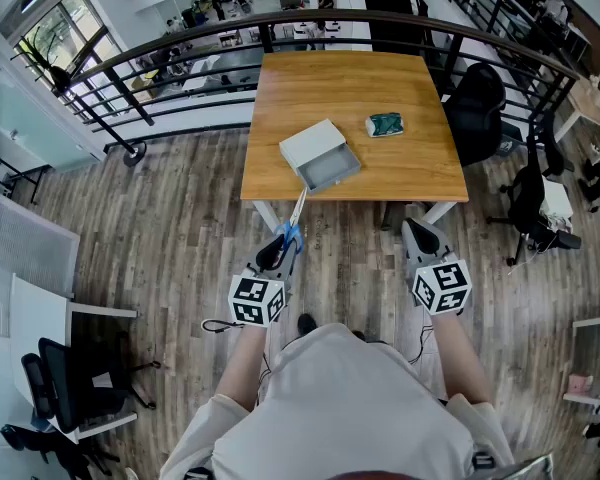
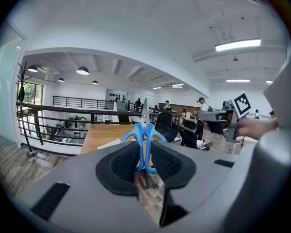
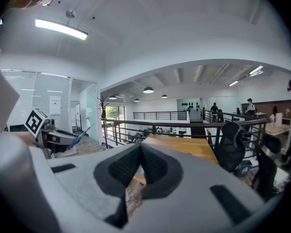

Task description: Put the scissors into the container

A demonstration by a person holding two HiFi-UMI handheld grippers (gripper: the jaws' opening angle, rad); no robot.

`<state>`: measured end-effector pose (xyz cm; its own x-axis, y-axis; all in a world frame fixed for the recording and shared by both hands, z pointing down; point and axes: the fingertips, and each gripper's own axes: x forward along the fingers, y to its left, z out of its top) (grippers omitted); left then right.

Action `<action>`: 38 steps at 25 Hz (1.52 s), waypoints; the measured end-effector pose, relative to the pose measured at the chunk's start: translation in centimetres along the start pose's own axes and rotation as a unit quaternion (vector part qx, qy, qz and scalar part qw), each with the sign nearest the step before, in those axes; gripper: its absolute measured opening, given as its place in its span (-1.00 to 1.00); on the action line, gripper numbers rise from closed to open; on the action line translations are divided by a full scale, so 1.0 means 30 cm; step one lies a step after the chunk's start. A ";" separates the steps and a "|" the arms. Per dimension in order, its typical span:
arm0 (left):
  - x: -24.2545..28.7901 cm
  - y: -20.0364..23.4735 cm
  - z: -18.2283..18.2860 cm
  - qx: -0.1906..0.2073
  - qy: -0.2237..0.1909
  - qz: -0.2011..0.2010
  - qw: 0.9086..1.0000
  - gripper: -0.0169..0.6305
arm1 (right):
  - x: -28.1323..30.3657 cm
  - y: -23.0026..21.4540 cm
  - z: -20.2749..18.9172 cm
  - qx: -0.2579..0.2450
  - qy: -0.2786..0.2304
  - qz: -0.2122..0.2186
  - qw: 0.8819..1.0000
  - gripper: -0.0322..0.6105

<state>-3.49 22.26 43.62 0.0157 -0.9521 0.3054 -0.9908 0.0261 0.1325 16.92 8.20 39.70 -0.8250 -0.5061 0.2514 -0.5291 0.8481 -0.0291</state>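
- Ahead, bare floor (image 1: 180, 228) separates the person from the surface's (image 1: 400, 168) near edge.
- The container (image 1: 320, 155) sits by that edge, with a green packet (image 1: 385, 124) at its 2 o'clock.
- The left hand-held gripper (image 1: 280, 248) is clamped on the blue-handled scissors (image 1: 294, 223), blades aimed at 12 o'clock toward the container.
- The right hand-held gripper (image 1: 417, 233) has its jaws together and holds nothing.

Open-plan office: desk (image 1: 340, 88), swivel chairs (image 1: 477, 106)
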 end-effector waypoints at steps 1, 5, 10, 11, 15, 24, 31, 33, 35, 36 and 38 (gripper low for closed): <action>-0.001 -0.001 0.001 0.000 0.000 0.000 1.000 -0.72 | -0.001 0.001 0.001 -0.001 0.000 0.000 1.000 -0.89; -0.002 -0.003 0.003 -0.001 -0.001 -0.001 1.000 -0.72 | -0.001 0.008 0.004 -0.004 0.000 0.002 1.000 -0.89; 0.000 0.011 -0.003 -0.003 0.000 -0.006 1.000 -0.72 | 0.009 0.019 -0.003 -0.003 0.000 -0.003 1.000 -0.89; -0.001 0.016 -0.004 -0.004 0.000 -0.008 1.000 -0.72 | 0.011 0.020 -0.001 0.002 -0.003 -0.005 1.000 -0.89; 0.006 0.038 -0.011 -0.004 0.002 -0.016 1.000 -0.72 | 0.032 0.022 -0.008 0.021 -0.004 -0.014 1.000 -0.89; 0.018 0.138 -0.016 -0.005 0.003 -0.041 0.999 -0.72 | 0.119 0.096 -0.042 0.025 0.021 -0.029 0.999 -0.89; 0.020 0.254 -0.024 0.000 0.007 -0.055 0.998 -0.72 | 0.202 0.174 -0.043 0.027 0.026 -0.043 0.998 -0.89; 0.026 0.279 -0.026 0.001 0.010 -0.060 0.998 -0.72 | 0.221 0.192 -0.046 0.025 0.029 -0.047 0.998 -0.89; 0.029 0.298 -0.032 0.003 0.013 -0.069 0.998 -0.72 | 0.236 0.208 -0.050 0.023 0.031 -0.053 0.998 -0.89; 0.029 0.307 -0.036 0.003 0.014 -0.073 0.997 -0.72 | 0.243 0.216 -0.053 0.023 0.032 -0.055 0.998 -0.89; 0.028 0.323 -0.046 0.001 0.016 -0.081 0.997 -0.72 | 0.252 0.230 -0.065 0.025 0.034 -0.060 0.997 -0.89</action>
<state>-12.90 22.14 46.46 0.1804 -0.9336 0.3096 -0.9751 -0.1285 0.1808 7.43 10.54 43.29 -0.7404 -0.5909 0.3203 -0.6346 0.7717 -0.0432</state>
